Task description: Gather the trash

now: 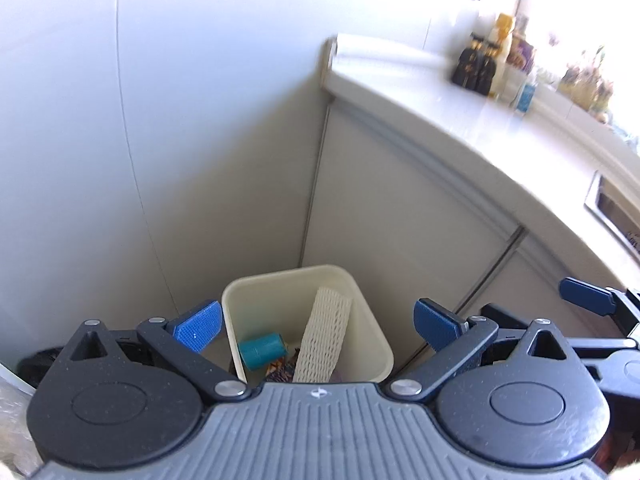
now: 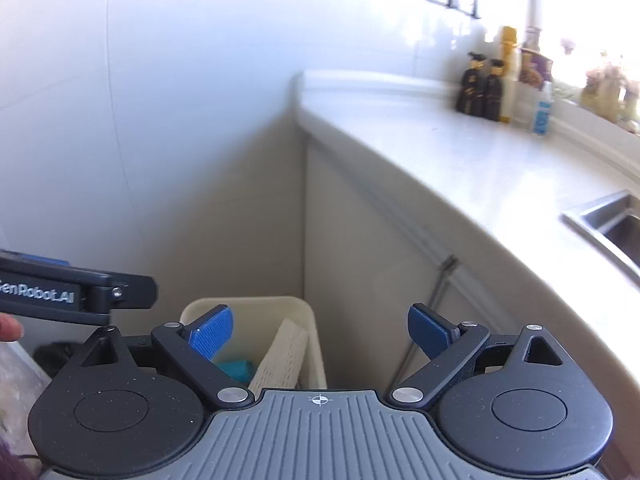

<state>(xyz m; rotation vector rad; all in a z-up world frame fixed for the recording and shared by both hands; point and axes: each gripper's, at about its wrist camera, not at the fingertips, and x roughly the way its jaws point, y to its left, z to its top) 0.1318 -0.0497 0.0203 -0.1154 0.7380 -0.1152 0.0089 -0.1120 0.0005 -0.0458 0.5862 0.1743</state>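
A cream trash bin [image 1: 362,316] stands on the floor in the corner between the wall and the cabinet. It holds a white foam net sleeve [image 1: 322,336], a teal cylinder [image 1: 262,350] and a dark patterned wrapper [image 1: 280,370]. My left gripper [image 1: 318,326] is open and empty, well above the bin. My right gripper [image 2: 320,332] is open and empty, above and to the right of the bin [image 2: 310,320]. The sleeve [image 2: 282,356] and teal cylinder [image 2: 236,368] also show there. The right gripper's finger shows in the left wrist view [image 1: 586,298].
A white counter [image 2: 460,152] runs to the right over cabinet doors [image 1: 400,216]. Bottles [image 2: 484,88] stand at its back by the window. A steel sink [image 2: 612,220] is at the right. A dark object [image 1: 40,364] lies on the floor left of the bin.
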